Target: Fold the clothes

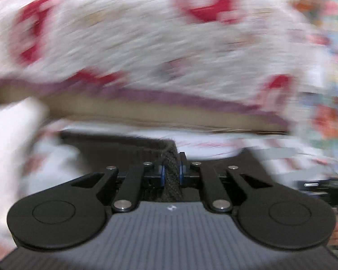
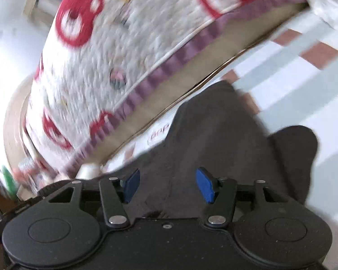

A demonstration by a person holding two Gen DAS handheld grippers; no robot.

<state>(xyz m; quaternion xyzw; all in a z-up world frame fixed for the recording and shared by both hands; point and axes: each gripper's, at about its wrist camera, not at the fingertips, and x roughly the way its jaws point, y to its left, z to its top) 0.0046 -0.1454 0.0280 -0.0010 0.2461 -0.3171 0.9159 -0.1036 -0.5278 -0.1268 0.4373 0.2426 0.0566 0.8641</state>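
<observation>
Pinching dark garment (image 1: 171,168) in left gripper (image 1: 171,171); right gripper (image 2: 167,185) hovering spread over it, near quilt (image 2: 97,67).

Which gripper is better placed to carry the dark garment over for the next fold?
Left. The left gripper is already shut on an edge of the dark garment. The right gripper is open above the cloth, holding nothing.

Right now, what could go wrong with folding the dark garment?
1. The left gripper pinches only a narrow ridge of the dark fuzzy garment; it may slip out.
2. The right gripper is open over the cloth, so one side hangs unsupported.
3. Both views are motion-blurred; fast moves may spoil the fold.
</observation>
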